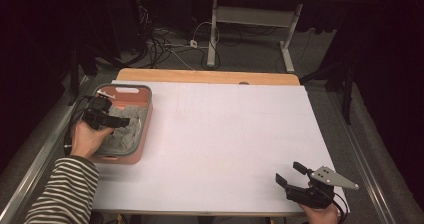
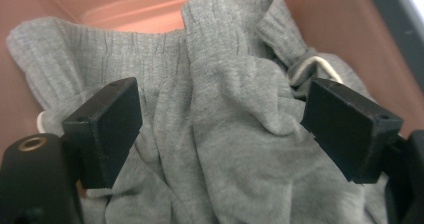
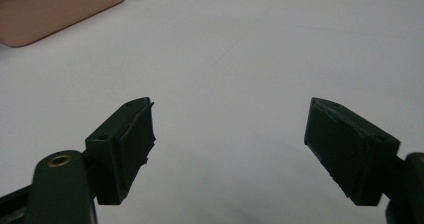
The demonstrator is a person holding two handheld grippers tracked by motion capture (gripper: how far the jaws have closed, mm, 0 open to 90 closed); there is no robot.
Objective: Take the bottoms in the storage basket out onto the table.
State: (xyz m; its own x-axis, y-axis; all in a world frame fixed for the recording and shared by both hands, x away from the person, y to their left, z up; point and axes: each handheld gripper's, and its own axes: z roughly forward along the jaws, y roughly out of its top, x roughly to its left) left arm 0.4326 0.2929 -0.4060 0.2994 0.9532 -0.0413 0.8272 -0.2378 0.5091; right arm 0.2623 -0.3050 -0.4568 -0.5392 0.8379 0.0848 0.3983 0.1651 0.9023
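Lying crumpled in one pink bin [image 1: 145,134] at the table's [image 1: 225,134] left edge is one grey garment [image 2: 225,149] with a white drawstring [image 2: 320,66]. The left gripper [image 2: 220,129] hangs over it, jaws wide, gripping nothing. Near the front right corner, the right gripper [image 3: 227,144] rests spread wide, empty.

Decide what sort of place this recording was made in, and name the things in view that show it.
Probably a lab or workshop set up for recording. A white-covered table holds only a pink bin of grey clothing; loose cables trail over the floor beneath a bare desk frame; the surroundings are dark.
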